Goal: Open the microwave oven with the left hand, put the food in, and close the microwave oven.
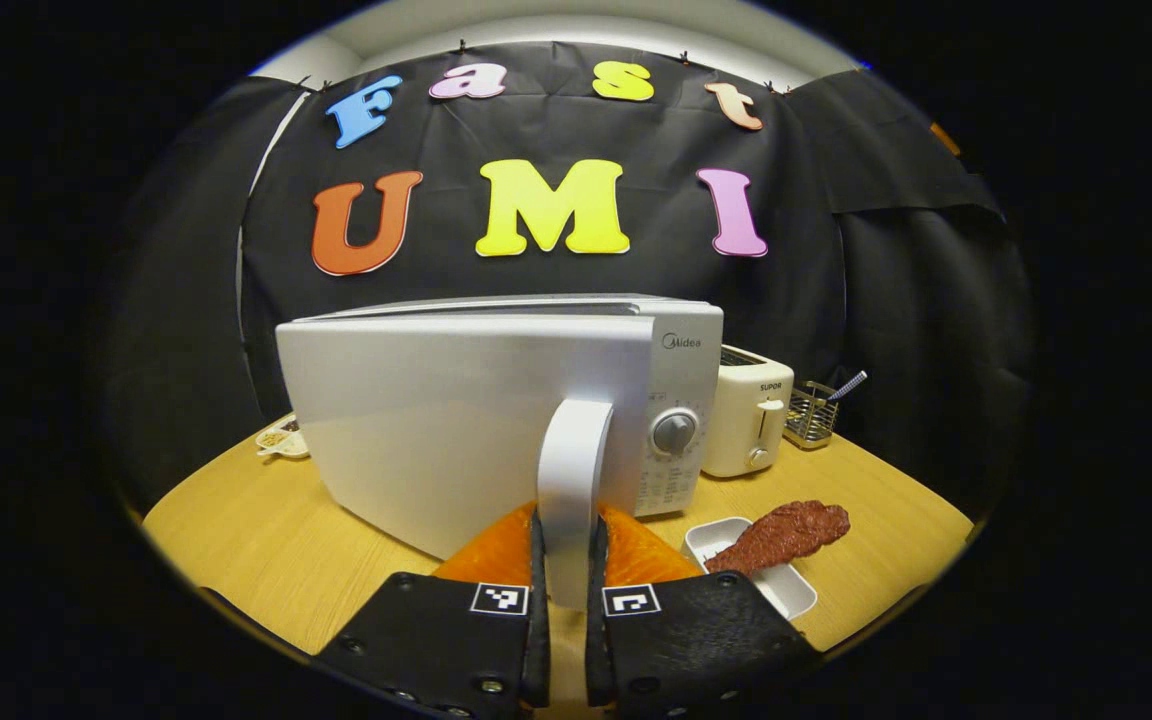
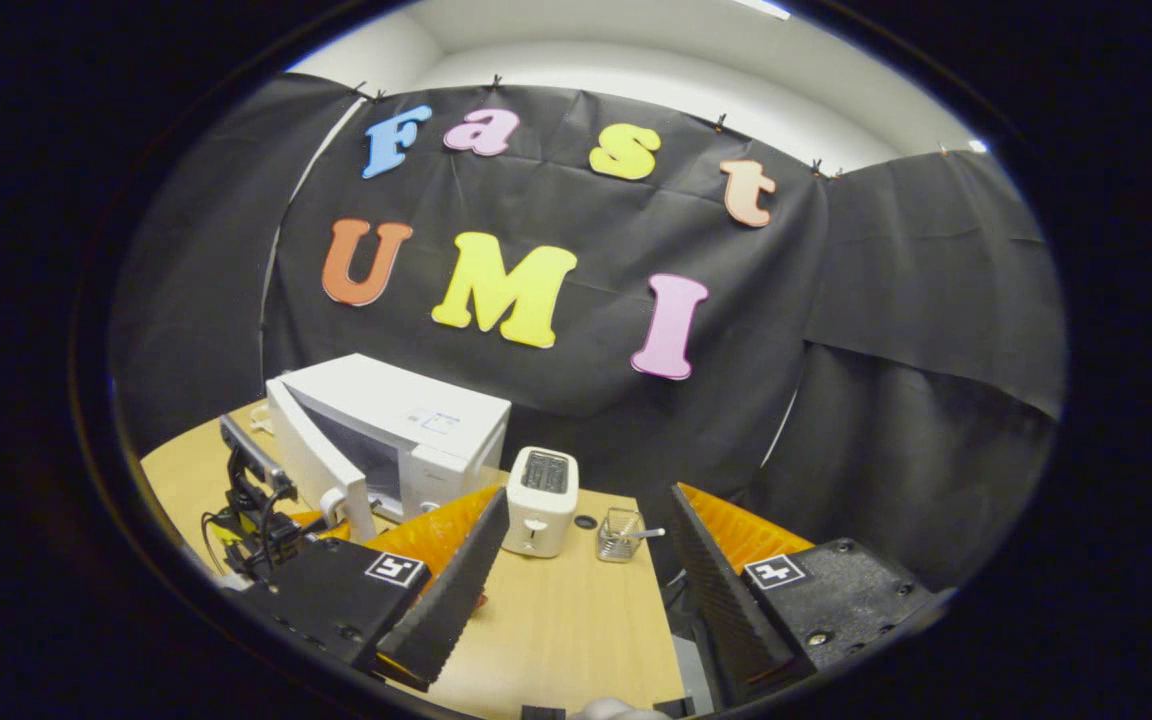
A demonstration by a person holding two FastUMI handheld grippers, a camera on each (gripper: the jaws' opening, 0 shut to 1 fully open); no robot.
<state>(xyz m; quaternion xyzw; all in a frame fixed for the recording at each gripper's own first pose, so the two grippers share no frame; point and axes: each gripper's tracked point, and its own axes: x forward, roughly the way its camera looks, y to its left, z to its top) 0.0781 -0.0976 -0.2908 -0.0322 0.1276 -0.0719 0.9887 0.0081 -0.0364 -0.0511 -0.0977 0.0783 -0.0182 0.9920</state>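
The white microwave [image 1: 681, 380] stands on the wooden table [image 1: 266, 540] with its door [image 1: 436, 420] swung partly open toward me. My left gripper [image 1: 568, 560] is shut on the door's white handle [image 1: 571, 470], one finger on each side. The food [image 1: 786, 530], a brown lumpy piece, lies across a small white tray [image 1: 786, 590] to the right of the handle. My right gripper [image 2: 588, 500] hangs open and holds nothing, above the table's right part. From there the microwave [image 2: 406, 420] shows with its door [image 2: 311, 455] ajar and the left gripper [image 2: 256, 500] at the handle.
A white toaster [image 1: 751, 410] stands right of the microwave, with a wire basket [image 1: 811, 412] holding a utensil beyond it. A small dish [image 1: 281, 438] sits at the table's far left. In the right gripper view the toaster [image 2: 541, 510] and basket [image 2: 618, 535] lie ahead.
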